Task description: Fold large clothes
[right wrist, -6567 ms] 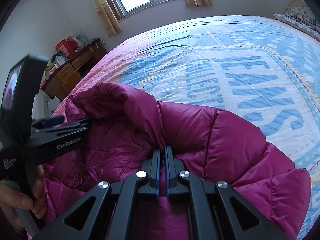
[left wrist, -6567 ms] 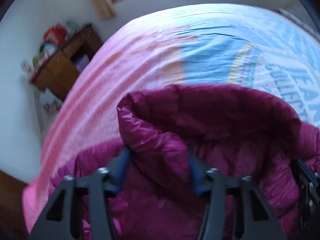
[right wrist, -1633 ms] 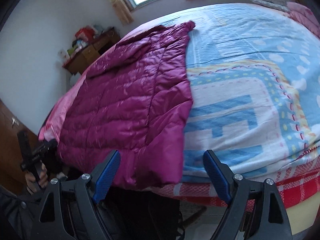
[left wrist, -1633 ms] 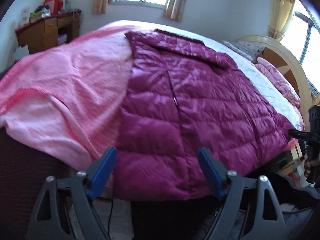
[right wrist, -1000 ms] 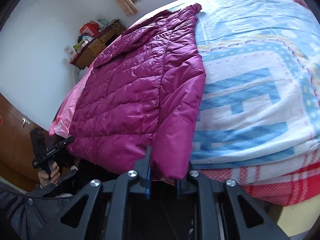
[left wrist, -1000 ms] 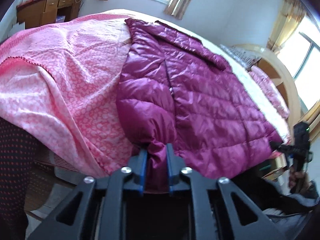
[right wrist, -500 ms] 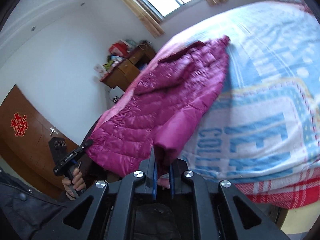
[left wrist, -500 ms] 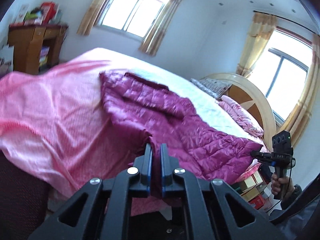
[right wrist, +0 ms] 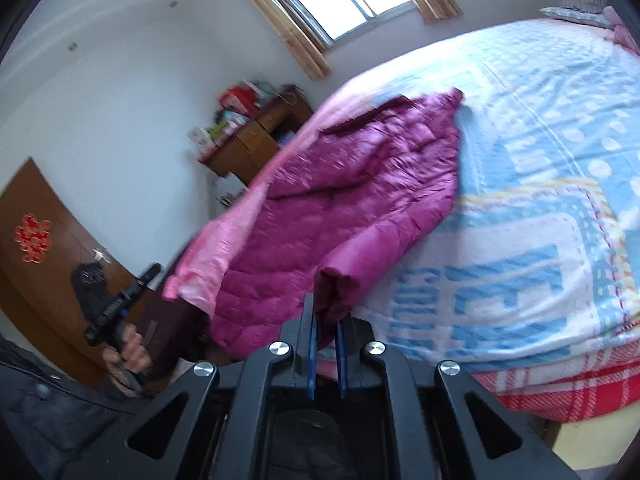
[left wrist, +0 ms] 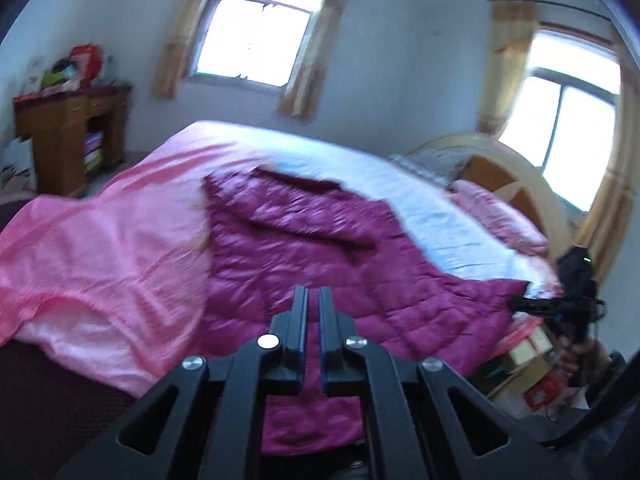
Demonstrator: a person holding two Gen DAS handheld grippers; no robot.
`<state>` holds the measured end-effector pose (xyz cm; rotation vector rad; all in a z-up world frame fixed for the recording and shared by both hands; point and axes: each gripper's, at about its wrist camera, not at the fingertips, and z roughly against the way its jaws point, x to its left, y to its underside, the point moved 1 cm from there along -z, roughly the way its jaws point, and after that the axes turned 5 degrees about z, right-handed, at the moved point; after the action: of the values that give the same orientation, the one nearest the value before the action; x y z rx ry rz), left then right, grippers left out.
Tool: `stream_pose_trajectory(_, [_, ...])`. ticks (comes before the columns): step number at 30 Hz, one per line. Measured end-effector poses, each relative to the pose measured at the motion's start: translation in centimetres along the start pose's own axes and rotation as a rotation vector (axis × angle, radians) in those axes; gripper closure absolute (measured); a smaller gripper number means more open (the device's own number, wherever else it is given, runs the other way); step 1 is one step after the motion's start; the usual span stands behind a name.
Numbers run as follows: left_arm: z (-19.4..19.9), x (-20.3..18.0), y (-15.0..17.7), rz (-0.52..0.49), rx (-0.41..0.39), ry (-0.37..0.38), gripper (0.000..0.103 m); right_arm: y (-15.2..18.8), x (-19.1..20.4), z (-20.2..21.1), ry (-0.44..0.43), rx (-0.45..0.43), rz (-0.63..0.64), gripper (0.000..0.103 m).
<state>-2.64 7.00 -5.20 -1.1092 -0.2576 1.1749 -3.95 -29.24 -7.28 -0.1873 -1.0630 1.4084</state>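
A magenta quilted down jacket point(left wrist: 320, 240) lies spread along the bed, its collar at the far end. My left gripper point(left wrist: 313, 294) is shut on the jacket's near hem corner, and the purple fabric shows between and below its blue pads. In the right wrist view my right gripper point(right wrist: 326, 314) is shut on the other hem corner of the jacket point(right wrist: 360, 200), which stands up as a folded flap between the fingers. Both corners hang lifted above the bed's foot edge. Each gripper also shows in the other's view, held by a hand.
A pink blanket point(left wrist: 100, 240) covers the bed's left side and a blue-and-white bedspread point(right wrist: 540, 200) its right. A cluttered wooden desk point(left wrist: 68, 128) stands by the far wall. The headboard point(left wrist: 520, 184) and pillows are at the right, boxes point(left wrist: 532, 372) are on the floor, and a brown door point(right wrist: 32, 248) is nearby.
Both grippers, open at the jacket's hem earlier, have shut on its two bottom corners and risen. The hem has come up off the bed edge with them.
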Motion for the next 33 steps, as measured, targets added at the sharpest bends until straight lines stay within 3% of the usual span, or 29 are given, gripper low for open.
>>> stream_pose_trajectory(3, [-1.5, 2.1, 0.6, 0.054, 0.067, -0.061, 0.076, 0.4, -1.1, -0.4, -0.008, 0.014, -0.03, 0.094])
stream_pose_trajectory(5, [-2.7, 3.2, 1.4, 0.07, 0.117, -0.103, 0.053, 0.3, -2.0, -0.2, -0.031, 0.006, -0.079, 0.084])
stream_pose_trajectory(6, [-3.1, 3.3, 1.8, 0.071, 0.135, -0.11, 0.049, 0.2, -2.5, 0.3, -0.035, -0.016, -0.1, 0.062])
stream_pose_trajectory(7, [-3.2, 3.3, 2.1, 0.067, 0.147, -0.114, 0.043, 0.2, -2.7, 1.0, -0.037, -0.043, -0.113, 0.032])
stream_pose_trajectory(9, [-4.0, 3.2, 2.8, 0.055, 0.184, -0.121, 0.033, -0.1, -3.5, 2.8, -0.056, -0.132, -0.15, 0.014])
stream_pose_trajectory(11, [-4.5, 3.1, 3.5, 0.03, 0.213, -0.136, 0.031, -0.1, -4.5, 3.8, -0.051, -0.162, -0.19, 0.014])
stream_pose_trajectory(16, [-5.2, 3.2, 4.8, -0.018, 0.254, -0.189, 0.031, 0.5, -5.5, 2.3, 0.025, -0.101, -0.18, 0.014])
stream_pose_trajectory(21, [-6.3, 4.5, 6.2, 0.04, 0.326, -0.168, 0.031, 2.6, -6.2, -1.8, 0.061, 0.047, -0.172, 0.014])
stream_pose_trajectory(24, [-6.8, 4.9, 7.0, 0.077, 0.349, -0.144, 0.031, 3.0, -4.9, -3.1, 0.054, 0.078, -0.099, 0.016])
stream_pose_trajectory(25, [-6.8, 5.0, 7.3, 0.085, 0.349, -0.14, 0.035, 3.1, -4.7, -3.2, 0.05, 0.091, -0.085, 0.033])
stream_pose_trajectory(26, [-6.8, 5.0, 7.5, 0.091, 0.348, -0.139, 0.047, 3.2, -4.4, -3.7, 0.06, 0.121, -0.075, 0.049])
stream_pose_trajectory(27, [-6.8, 5.0, 7.6, 0.09, 0.348, -0.137, 0.055, 3.4, -4.6, -4.6, 0.088, 0.164, -0.078, 0.078])
stream_pose_trajectory(29, [-6.7, 5.0, 7.5, 0.096, 0.344, -0.125, 0.088, 4.1, -5.1, -5.6, 0.092, 0.196, -0.1, 0.083])
stream_pose_trajectory(33, [-5.8, 5.4, 6.7, 0.167, 0.317, -0.031, 0.095, 4.0, -5.5, -4.9, 0.02, 0.157, -0.154, 0.09])
